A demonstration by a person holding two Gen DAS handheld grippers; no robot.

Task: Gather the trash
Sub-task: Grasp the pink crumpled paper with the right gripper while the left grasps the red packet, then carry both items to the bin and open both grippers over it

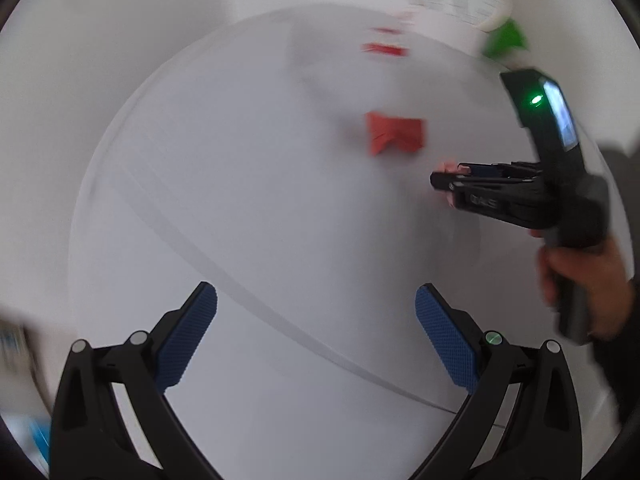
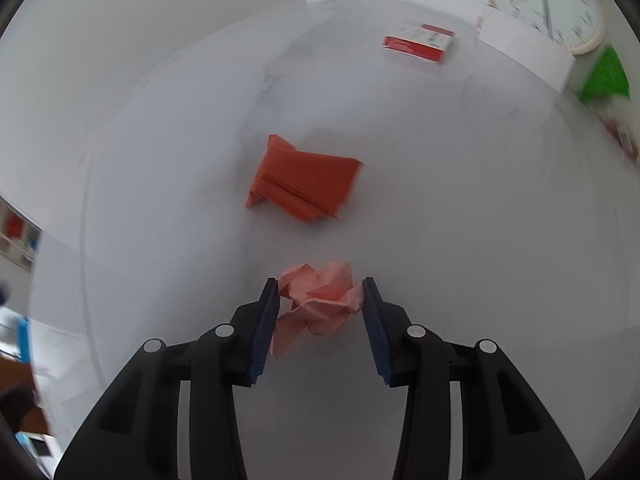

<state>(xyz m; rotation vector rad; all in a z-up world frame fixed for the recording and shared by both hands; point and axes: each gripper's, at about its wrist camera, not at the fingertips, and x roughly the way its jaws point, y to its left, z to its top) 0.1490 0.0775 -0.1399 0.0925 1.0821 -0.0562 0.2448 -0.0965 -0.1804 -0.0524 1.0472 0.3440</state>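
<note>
Soft, even, diffuse light fills both views, bright without glare. Shadows are faint: a pale grey smudge lies beside the folded orange paper (image 2: pixel 304 180). Fisheye bending curves the white table (image 2: pixel 460 220) edge and darkens the corners. The left wrist view is smeared by motion blur throughout; the right wrist view blurs mainly toward its rim.

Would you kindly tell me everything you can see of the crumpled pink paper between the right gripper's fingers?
The crumpled pink paper is a pale pink, thin sheet scrunched into a loose, creased wad, with one flatter flap trailing toward the camera. It lies on the white table, between the blue pads of the right gripper, which touch it on both sides. The folded orange paper lies apart, farther away. From the left wrist view only a pink edge shows.
</note>
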